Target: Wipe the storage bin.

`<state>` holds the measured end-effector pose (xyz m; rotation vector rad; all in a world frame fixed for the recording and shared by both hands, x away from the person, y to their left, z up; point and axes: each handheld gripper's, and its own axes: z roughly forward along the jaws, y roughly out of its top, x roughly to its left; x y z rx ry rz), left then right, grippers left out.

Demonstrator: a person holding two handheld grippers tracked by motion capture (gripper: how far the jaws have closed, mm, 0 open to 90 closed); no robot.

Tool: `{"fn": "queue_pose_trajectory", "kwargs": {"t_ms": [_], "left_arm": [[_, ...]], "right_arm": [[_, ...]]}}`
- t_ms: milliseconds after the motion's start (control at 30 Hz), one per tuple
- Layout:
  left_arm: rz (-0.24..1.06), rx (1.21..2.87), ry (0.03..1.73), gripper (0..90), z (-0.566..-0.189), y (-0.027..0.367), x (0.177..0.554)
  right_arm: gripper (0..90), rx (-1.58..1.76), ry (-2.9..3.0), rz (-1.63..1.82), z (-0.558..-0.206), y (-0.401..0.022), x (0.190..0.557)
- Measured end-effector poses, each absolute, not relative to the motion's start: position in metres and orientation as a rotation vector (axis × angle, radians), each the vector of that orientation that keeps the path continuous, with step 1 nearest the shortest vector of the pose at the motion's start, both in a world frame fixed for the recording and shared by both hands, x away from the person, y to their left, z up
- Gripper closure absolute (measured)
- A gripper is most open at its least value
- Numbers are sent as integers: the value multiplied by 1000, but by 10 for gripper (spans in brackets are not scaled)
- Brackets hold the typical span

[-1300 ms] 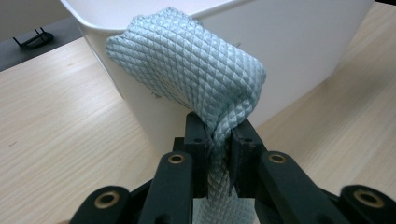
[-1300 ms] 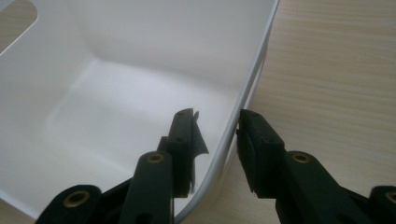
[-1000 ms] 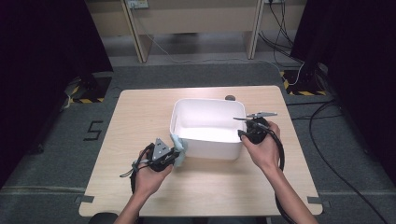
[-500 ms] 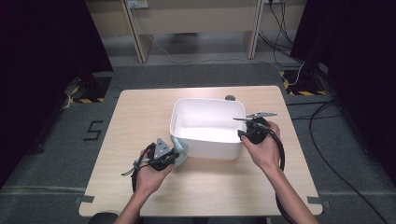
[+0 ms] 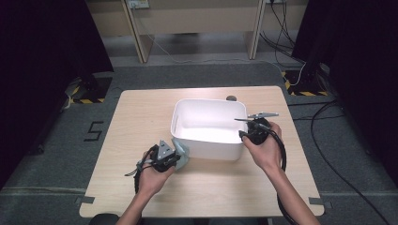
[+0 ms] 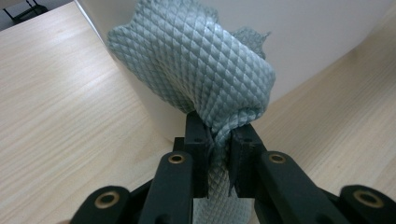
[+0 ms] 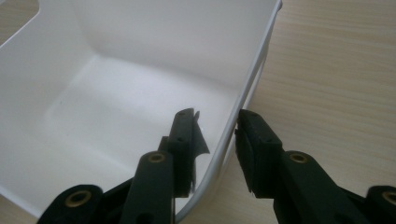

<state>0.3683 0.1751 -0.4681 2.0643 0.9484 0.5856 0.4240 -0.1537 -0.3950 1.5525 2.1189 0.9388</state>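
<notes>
The left claw [image 6: 218, 135] is clamped on a grey-green cloth [image 6: 196, 60] with a diamond weave — the fabric is pinched between the two black jaws and bunches out ahead of them in a thick fold. Straight beyond that fold stands the outer wall of a white tub [image 6: 308, 42], and the cloth lies against it near the tub's rounded corner. Below and to both sides of the left claw runs the pale wood desk [image 6: 56, 116]. In the high view the left claw [image 5: 174, 154] sits at the tub's near left corner, the cloth [image 5: 180, 149] a small grey patch between claw and tub wall, with the person's left hand [image 5: 151, 174] behind it.

The right claw [image 7: 215, 122] straddles the tub's wall at its rim [image 7: 243, 98] — one jaw inside the tub, the other outside over the desk. The outer pad sits just at the wall; the inner jaw shows a slim gap to it, so whether the pads truly press I cannot tell. Ahead of this claw the tub's bare white floor opens out. In the high view the right claw [image 5: 244, 133] is at the near right corner of the tub [image 5: 206, 140], the person's right hand [image 5: 265, 150] behind it.
</notes>
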Motion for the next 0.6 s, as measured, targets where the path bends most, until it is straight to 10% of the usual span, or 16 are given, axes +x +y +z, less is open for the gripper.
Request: {"fn": "queue_pose_trajectory", "kwargs": {"t_ms": [600], "left_arm": [[570,2124,965,799,-481,174,376]], "right_arm": [[682,1559,2118,942,-395,-153,424]]}}
